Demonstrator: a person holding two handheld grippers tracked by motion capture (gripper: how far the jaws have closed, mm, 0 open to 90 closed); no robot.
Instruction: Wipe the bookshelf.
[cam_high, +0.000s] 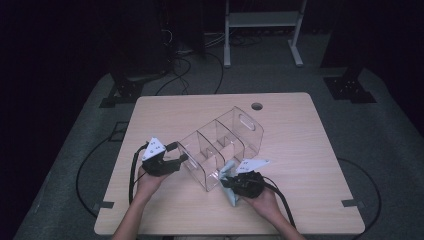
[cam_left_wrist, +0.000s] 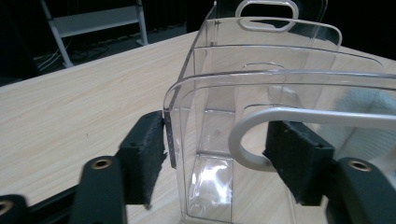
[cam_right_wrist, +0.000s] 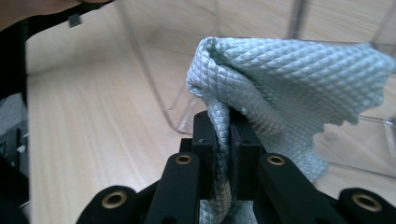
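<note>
High view: left gripper (cam_high: 181, 153) at the clear bin's (cam_high: 220, 145) 8 o'clock end; right gripper (cam_high: 226, 181) with cloth (cam_high: 229, 172) at its 5 o'clock side, on the table (cam_high: 290, 150).
Left gripper view: jaws straddle the bin (cam_left_wrist: 261, 93) end wall, pads (cam_left_wrist: 142, 149) not yet pressing.
Right gripper view: jaws clamped on the cloth (cam_right_wrist: 280, 79) beside the bin (cam_right_wrist: 154, 88).

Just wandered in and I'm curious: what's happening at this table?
A person works with a hand-held gripper in each hand. The right gripper is shut on a pale blue cloth, held against the side of a clear divided bin. The left gripper straddles the bin's end wall, one pad on each side, apparently steadying it.
</note>
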